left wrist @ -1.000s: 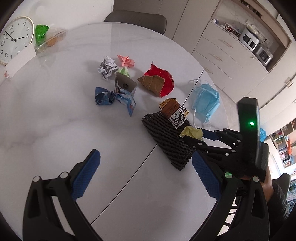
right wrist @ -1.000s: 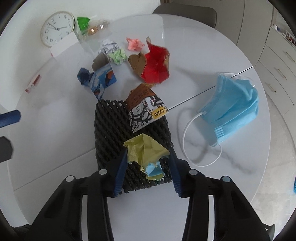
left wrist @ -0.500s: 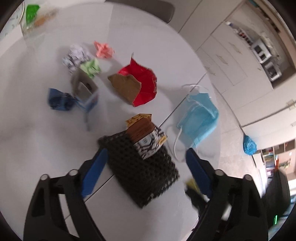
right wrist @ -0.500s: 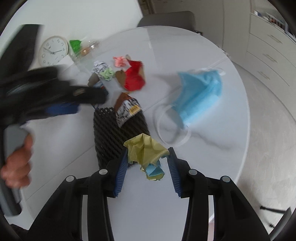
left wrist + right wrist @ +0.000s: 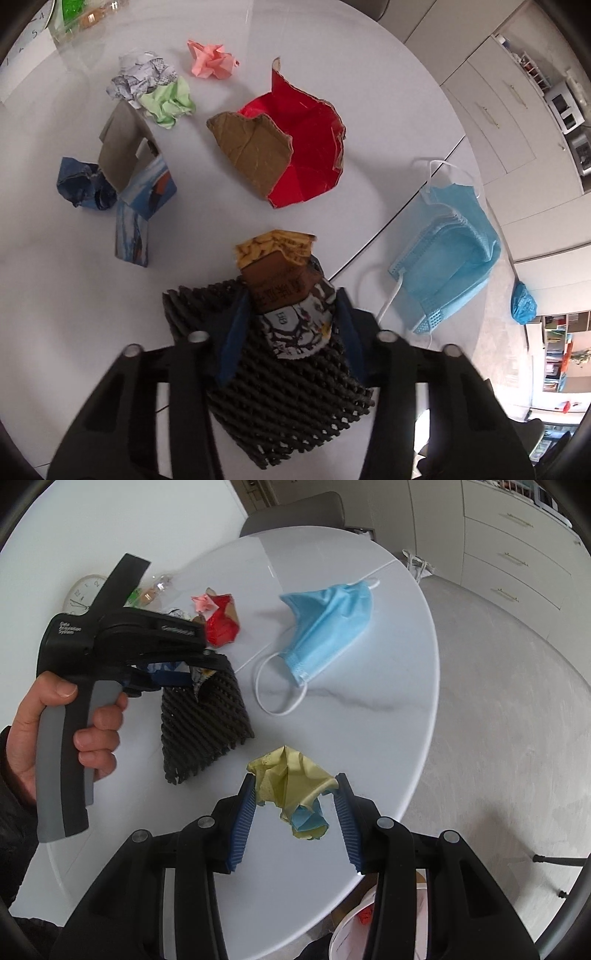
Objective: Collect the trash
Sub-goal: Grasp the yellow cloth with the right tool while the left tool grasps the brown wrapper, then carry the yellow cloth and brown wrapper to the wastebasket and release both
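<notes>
My left gripper [image 5: 290,325] is shut on a brown and white snack wrapper [image 5: 284,291] that lies on a black foam net [image 5: 280,391]. It also shows in the right wrist view [image 5: 184,677] over the same net [image 5: 203,720]. My right gripper [image 5: 295,808] is shut on a crumpled yellow and blue paper [image 5: 291,786], held above the table's near edge. A blue face mask [image 5: 447,254] lies to the right, and also shows in the right wrist view [image 5: 328,624].
On the white round table [image 5: 55,258] lie red cardboard [image 5: 295,155], a blue carton [image 5: 136,184], a dark blue wad [image 5: 81,184], and green [image 5: 170,103], pink [image 5: 210,61] and printed [image 5: 136,74] paper wads. A white bin [image 5: 354,930] shows below the table edge.
My left gripper moved in over the foam net and closed on the snack wrapper. My right gripper carried the yellow paper off the net, back toward the table edge.
</notes>
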Demonstrator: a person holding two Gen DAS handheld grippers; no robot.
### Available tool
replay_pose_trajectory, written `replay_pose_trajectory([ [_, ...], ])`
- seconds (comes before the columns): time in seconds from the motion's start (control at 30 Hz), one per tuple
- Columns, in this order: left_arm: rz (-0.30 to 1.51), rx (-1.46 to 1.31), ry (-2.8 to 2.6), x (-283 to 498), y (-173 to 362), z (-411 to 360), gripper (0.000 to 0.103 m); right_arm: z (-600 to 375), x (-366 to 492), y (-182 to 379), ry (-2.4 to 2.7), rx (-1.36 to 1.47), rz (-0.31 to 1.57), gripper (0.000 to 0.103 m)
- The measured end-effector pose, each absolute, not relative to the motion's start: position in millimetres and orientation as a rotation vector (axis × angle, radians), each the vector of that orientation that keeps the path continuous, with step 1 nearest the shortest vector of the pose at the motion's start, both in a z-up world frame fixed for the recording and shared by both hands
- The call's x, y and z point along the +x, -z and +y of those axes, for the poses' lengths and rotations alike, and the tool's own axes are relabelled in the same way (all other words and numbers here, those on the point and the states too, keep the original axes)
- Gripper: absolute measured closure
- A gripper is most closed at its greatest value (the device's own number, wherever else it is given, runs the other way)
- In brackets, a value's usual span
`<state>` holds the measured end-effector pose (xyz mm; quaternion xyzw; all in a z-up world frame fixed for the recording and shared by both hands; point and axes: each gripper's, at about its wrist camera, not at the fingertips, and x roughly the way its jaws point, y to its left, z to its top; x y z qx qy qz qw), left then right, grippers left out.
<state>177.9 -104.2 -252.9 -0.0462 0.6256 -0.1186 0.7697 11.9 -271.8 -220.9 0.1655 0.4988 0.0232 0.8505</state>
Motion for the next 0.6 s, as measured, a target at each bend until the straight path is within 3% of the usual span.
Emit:
replay_pose_trajectory([
  [0.13, 1.347, -0.124, 0.283, 175, 250, -96, 0.067, -274, 9, 221, -0.051, 0.350, 1.044, 0.060],
  [0.6, 1.205, -0.096, 0.426, 150, 195, -74, 0.067, -277, -3, 208, -0.031, 0.346, 0.999, 0.060],
])
